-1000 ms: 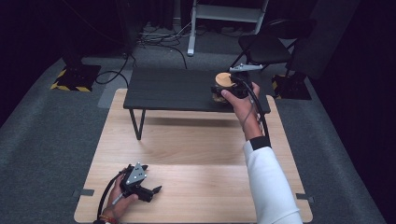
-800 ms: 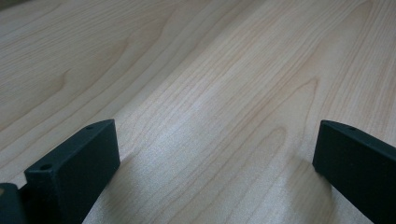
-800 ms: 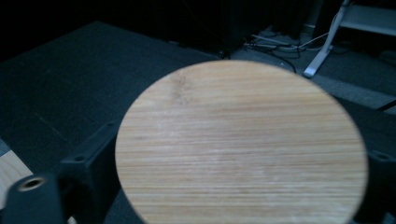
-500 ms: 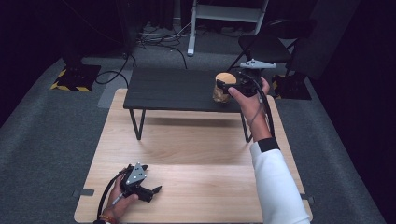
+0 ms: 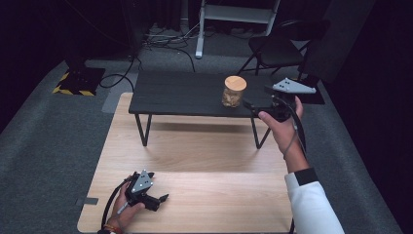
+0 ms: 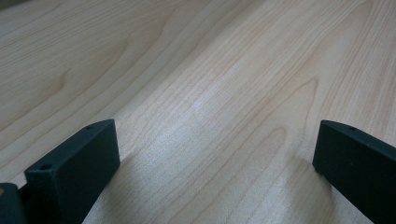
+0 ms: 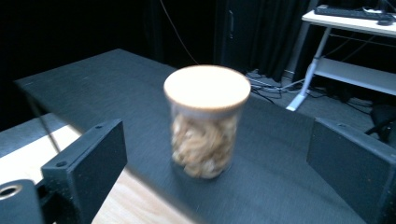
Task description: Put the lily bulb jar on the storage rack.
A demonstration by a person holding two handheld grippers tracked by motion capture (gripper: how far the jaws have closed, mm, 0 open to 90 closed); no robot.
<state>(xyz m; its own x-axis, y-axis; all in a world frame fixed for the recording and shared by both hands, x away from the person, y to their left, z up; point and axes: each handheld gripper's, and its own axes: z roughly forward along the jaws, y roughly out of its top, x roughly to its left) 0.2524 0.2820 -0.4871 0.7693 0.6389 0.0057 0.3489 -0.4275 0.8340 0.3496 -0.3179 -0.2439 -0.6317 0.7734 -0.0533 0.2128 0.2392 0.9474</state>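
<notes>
A glass jar (image 5: pixel 234 91) with a round wooden lid, full of tan pieces, stands upright near the right end of the low black table (image 5: pixel 180 92). My right gripper (image 5: pixel 251 104) is held just right of the jar, open, apart from it. In the right gripper view the jar (image 7: pixel 207 122) stands a little beyond the wide-apart jaws of the right gripper (image 7: pixel 217 154), on the black table (image 7: pixel 289 177). My left gripper (image 5: pixel 160 199) rests open on the pale wooden table (image 5: pixel 204 161) at the front left. Bare wood (image 6: pixel 210 70) lies between the left gripper's (image 6: pixel 215 144) jaws.
A dark folding chair (image 5: pixel 277 46) and a white desk frame (image 5: pixel 234 12) stand behind the black table. Cables (image 5: pixel 165 41) run over the grey carpet at the back. A yellow-and-black striped base (image 5: pixel 73 87) sits at the far left.
My right gripper has opened, let go of the jar and drawn back to the right. The jar stays where it stood. The left gripper has not moved.
</notes>
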